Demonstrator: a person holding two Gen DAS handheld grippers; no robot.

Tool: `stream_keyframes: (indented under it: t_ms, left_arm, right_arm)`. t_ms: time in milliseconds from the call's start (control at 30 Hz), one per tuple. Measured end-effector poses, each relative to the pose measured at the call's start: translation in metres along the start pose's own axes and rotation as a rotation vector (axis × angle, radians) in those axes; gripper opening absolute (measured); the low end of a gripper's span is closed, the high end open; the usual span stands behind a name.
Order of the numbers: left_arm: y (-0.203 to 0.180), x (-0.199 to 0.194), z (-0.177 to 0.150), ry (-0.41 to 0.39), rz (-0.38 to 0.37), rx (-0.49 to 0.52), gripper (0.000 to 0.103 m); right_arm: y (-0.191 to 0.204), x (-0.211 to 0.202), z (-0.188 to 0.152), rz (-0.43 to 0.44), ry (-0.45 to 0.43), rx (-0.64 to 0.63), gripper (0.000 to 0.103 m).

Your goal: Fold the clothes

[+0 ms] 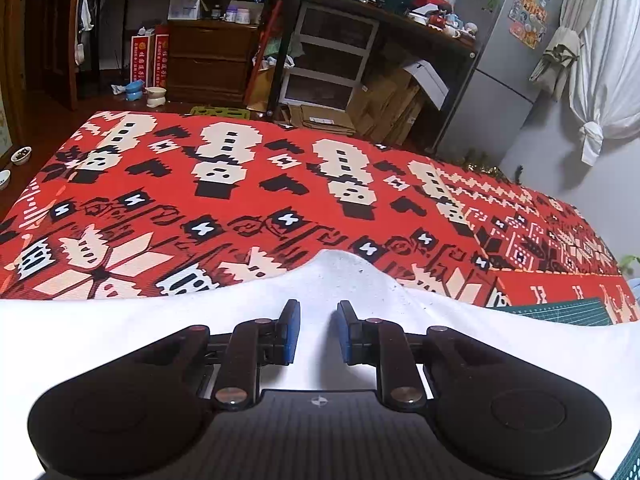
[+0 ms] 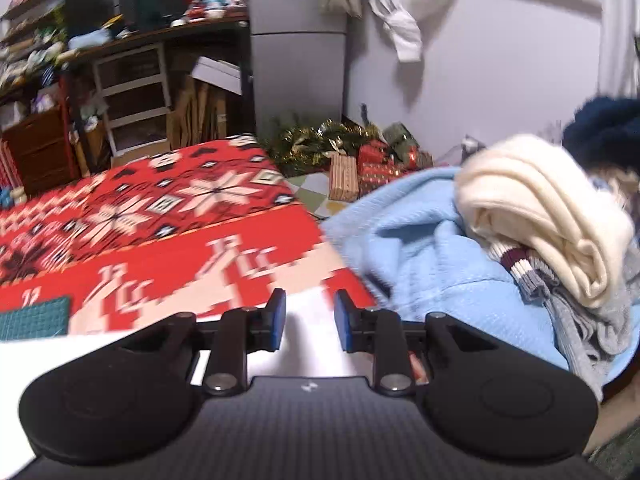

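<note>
Red patterned cloth (image 1: 248, 200) covers the work surface from mid-frame up to the cluttered shelves. A white garment (image 1: 340, 280) fills the lower frame, humped just ahead of the left gripper (image 1: 318, 316), whose fingers are spread above it, gripping nothing. The right gripper (image 2: 306, 312), likewise spread, hovers over the garment's edge, apparently; that view is blurred. A clothes pile (image 2: 500, 240) sits right.

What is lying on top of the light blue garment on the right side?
On the light blue garment lies a folded cream sweater, with a grey piece with a maroon-striped cuff tucked beneath the sweater. A dark blue fuzzy item sits behind. What lies under the blue garment is covered.
</note>
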State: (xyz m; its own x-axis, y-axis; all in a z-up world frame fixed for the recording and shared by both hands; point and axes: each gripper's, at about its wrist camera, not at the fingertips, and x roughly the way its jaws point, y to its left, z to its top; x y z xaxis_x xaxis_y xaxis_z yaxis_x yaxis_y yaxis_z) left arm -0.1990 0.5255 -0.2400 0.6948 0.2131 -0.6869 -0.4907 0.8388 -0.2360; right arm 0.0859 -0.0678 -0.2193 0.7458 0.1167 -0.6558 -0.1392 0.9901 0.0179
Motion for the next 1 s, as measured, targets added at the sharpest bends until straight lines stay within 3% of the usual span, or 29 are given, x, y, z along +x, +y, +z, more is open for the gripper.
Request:
stream_keyframes:
  t_ms: [300,333,367,400,433,533,667,800,867,933,1000]
  left_arm:
    - [-0.015,0.003,0.006,-0.003,-0.019,0.055,0.023]
    - [-0.017,0.004,0.007,-0.003,-0.024,0.063,0.023]
    - [-0.019,0.005,0.008,-0.002,-0.03,0.072,0.023]
    - [-0.022,0.006,0.008,-0.001,-0.032,0.086,0.023]
    - [-0.025,0.008,0.007,0.001,-0.034,0.102,0.023]
    - [-0.034,0.012,0.005,0.003,-0.026,0.156,0.023]
    - [-0.039,0.015,0.0,-0.011,-0.001,0.222,0.023]
    - [-0.041,0.012,0.003,-0.007,-0.005,0.246,0.023]
    - [-0.043,0.011,0.005,-0.005,-0.021,0.252,0.018]
    - [-0.046,0.012,0.007,-0.001,-0.038,0.267,0.015]
    - [-0.052,0.016,0.008,0.008,-0.049,0.295,0.015]
  right_arm:
    - [-0.012,0.04,0.004,0.111,0.053,-0.041,0.034]
    - [-0.011,0.04,0.003,0.123,0.052,-0.043,0.031]
    - [-0.009,0.04,0.003,0.135,0.051,-0.05,0.016]
    - [-0.005,0.039,0.002,0.147,0.05,-0.065,0.009]
    - [-0.001,0.038,0.001,0.15,0.047,-0.082,0.008]
    - [0.013,0.034,-0.001,0.094,0.024,-0.129,0.006]
    - [0.007,0.037,-0.003,0.015,0.0,-0.079,0.003]
    - [0.008,0.036,-0.003,-0.007,-0.001,-0.066,0.006]
    - [0.008,0.034,-0.001,-0.034,0.001,-0.06,0.007]
    - [0.01,0.03,0.0,-0.09,-0.015,-0.062,0.012]
    - [0.017,0.016,0.001,-0.088,-0.047,-0.068,0.012]
